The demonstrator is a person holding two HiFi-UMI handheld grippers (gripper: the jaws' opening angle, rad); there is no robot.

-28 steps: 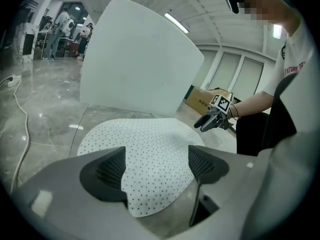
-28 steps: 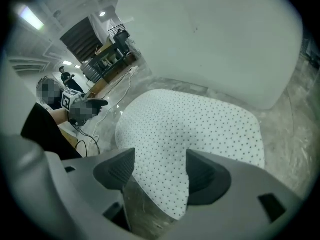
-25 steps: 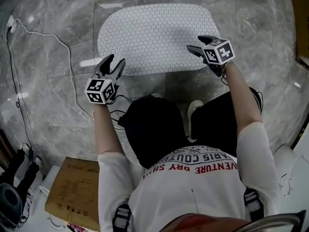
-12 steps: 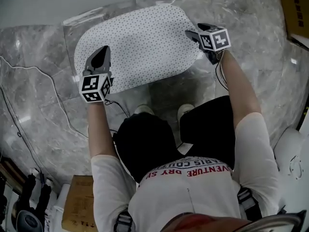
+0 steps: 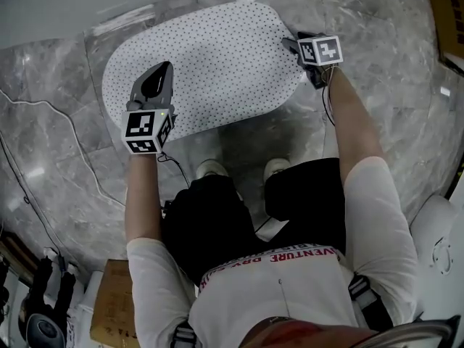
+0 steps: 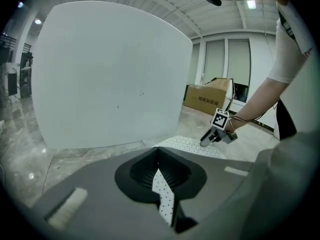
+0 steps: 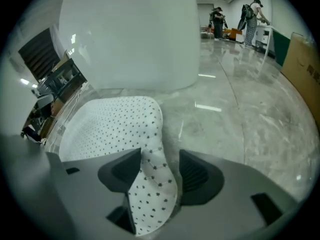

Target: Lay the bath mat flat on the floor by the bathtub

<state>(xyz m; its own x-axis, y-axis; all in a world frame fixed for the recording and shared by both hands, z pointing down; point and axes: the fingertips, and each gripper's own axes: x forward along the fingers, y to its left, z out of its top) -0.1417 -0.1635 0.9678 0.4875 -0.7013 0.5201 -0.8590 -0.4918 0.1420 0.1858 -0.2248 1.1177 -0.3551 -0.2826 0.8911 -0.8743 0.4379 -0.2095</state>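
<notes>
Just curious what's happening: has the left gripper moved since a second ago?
Yes. The left gripper has gone forward toward the bathtub, from bare floor onto the bath mat, and grips its edge.

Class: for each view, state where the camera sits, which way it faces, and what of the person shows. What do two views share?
Head view: on the person's head, facing steeply down at the white black-dotted bath mat; arms, left tool and right tool show.
Left gripper view: on the left tool, along jaws shut on the mat, toward the white bathtub; right forearm shows.
Right gripper view: on the right tool, down jaws just closing, mat's edge between them; the person unseen.
Shared by gripper views: mat, bathtub.
</notes>
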